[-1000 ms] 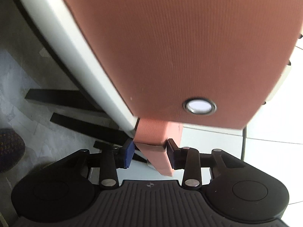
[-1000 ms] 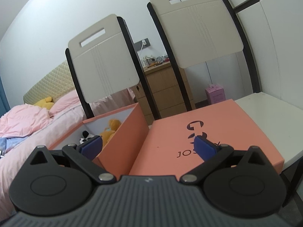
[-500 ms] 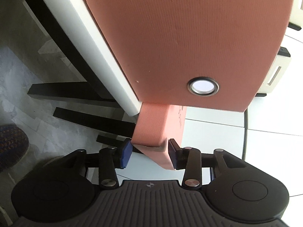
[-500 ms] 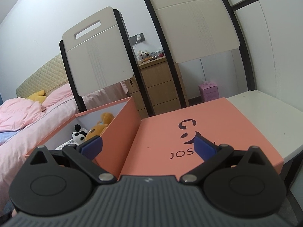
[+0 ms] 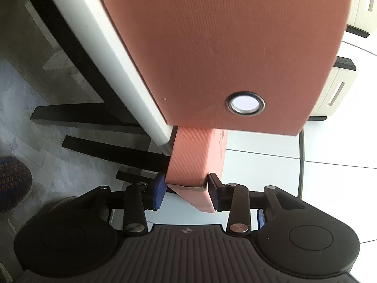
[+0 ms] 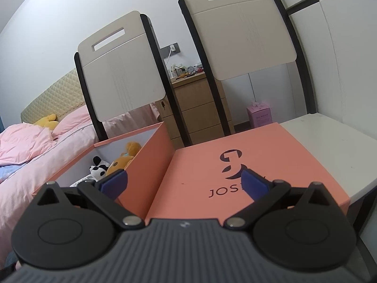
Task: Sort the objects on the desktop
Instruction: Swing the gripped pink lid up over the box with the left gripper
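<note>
My left claw [image 5: 187,192] is clamping the orange box lid [image 5: 195,165] by its corner; the lid is stretching toward twelve o'clock. My right claw [image 6: 183,184] is hovering spread apart, the open box [image 6: 143,160] of plush toys at eleven o'clock.

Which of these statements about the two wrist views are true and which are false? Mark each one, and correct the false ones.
1. The left gripper has its jaws closed on a corner of the orange lid. True.
2. The right gripper is gripping the lid by its logo. False: its jaws stand wide apart above the lid and hold nothing.
3. The open orange box has soft toys inside. True.
4. The orange box is closed with its lid on. False: it is open, and the lid lies beside it on the white table.
5. Two chair backs stand behind the box and lid. True.
</note>
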`<move>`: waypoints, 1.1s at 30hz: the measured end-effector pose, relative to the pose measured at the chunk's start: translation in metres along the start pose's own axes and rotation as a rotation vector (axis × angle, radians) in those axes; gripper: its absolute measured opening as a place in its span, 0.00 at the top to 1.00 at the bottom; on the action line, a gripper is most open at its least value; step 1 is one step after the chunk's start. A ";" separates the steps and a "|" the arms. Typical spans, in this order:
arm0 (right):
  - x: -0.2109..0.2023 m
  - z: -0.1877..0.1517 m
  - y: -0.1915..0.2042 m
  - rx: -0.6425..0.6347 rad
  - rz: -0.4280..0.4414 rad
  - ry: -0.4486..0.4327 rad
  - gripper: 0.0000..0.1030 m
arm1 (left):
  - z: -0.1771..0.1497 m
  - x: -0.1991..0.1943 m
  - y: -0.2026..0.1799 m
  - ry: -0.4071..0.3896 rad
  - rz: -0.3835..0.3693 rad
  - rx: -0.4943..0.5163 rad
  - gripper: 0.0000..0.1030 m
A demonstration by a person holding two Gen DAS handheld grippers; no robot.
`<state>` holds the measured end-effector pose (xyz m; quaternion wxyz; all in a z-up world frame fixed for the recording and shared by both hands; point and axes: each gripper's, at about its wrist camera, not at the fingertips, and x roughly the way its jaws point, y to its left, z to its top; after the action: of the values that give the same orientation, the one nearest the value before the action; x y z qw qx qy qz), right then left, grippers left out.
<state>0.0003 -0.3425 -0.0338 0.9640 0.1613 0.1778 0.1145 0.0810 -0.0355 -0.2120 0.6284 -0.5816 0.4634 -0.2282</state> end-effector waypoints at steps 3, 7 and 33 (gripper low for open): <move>-0.004 0.000 -0.002 0.006 0.001 -0.006 0.00 | -0.007 -0.001 0.004 -0.007 -0.002 -0.002 0.59; -0.009 0.000 -0.003 0.012 0.001 -0.014 0.00 | -0.017 -0.011 0.009 0.002 -0.002 -0.020 0.59; -0.018 0.002 -0.006 0.024 0.029 -0.027 0.00 | -0.013 -0.019 -0.001 0.016 -0.003 0.063 0.57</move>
<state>-0.0146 -0.3535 -0.0288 0.9625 0.1769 0.1639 0.1240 0.0614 -0.0270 -0.2034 0.6422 -0.5606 0.4601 -0.2482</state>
